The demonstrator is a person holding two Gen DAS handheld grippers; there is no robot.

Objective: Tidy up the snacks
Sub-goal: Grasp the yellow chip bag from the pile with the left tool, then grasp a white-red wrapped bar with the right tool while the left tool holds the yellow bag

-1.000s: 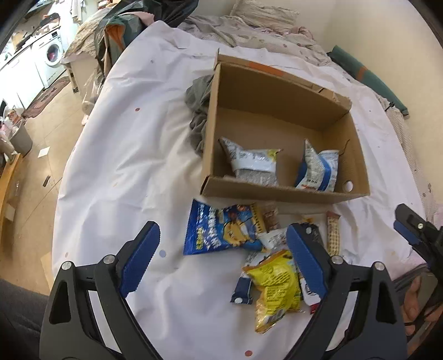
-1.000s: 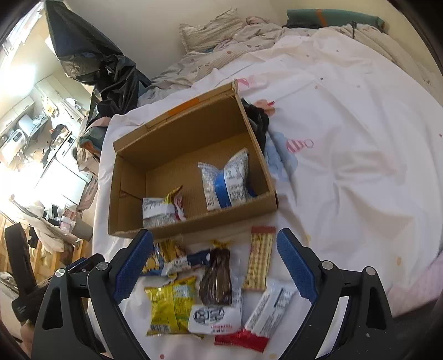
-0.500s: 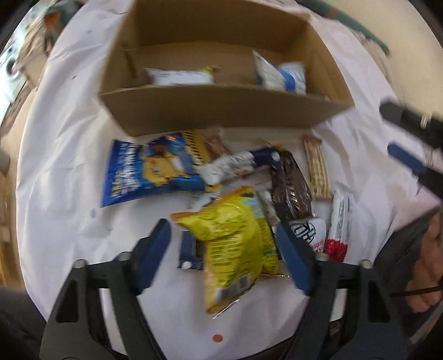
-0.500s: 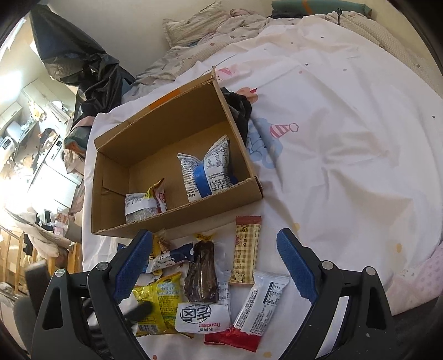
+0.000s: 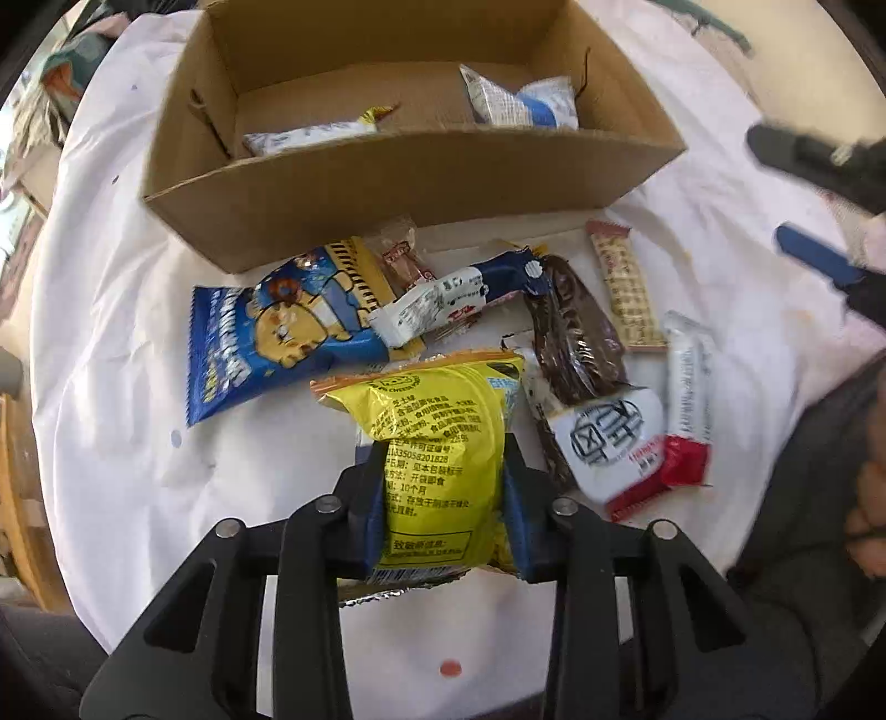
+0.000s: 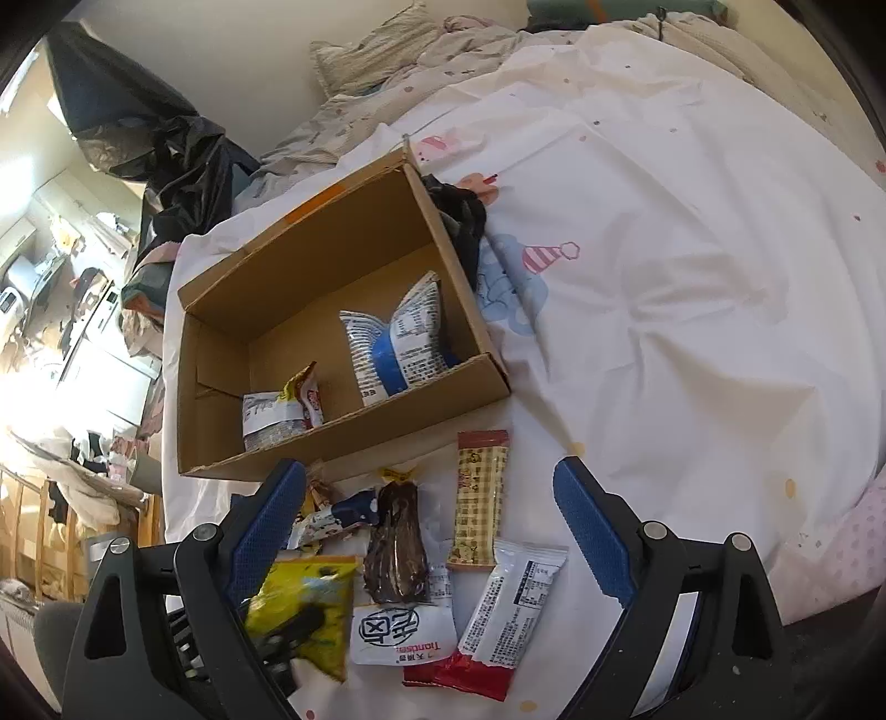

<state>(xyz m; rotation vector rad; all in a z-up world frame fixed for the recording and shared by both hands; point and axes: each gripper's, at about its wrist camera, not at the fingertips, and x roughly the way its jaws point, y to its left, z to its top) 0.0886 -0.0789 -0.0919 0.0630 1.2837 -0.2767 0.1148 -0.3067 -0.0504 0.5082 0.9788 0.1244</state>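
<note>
My left gripper [image 5: 443, 487] is shut on a yellow snack bag [image 5: 437, 443], also seen in the right wrist view [image 6: 304, 603]. An open cardboard box [image 5: 387, 183] [image 6: 221, 387] holds a white and yellow packet [image 5: 310, 135] and a white and blue packet [image 5: 520, 102]. Loose snacks lie on the white sheet before it: a blue bag [image 5: 277, 332], a dark brown packet [image 5: 576, 332], a checked bar [image 5: 626, 282], a white and red packet [image 5: 620, 443]. My right gripper [image 6: 432, 537] is open and empty above them.
A dark cloth [image 6: 459, 221] lies against the box's side. Rumpled bedding and a pillow [image 6: 376, 50] lie at the far end. A black bag [image 6: 155, 144] is heaped at the bed's left edge.
My left gripper has moved down and forward to the snack pile and shut on the yellow bag. The right gripper has shifted slightly and stays open.
</note>
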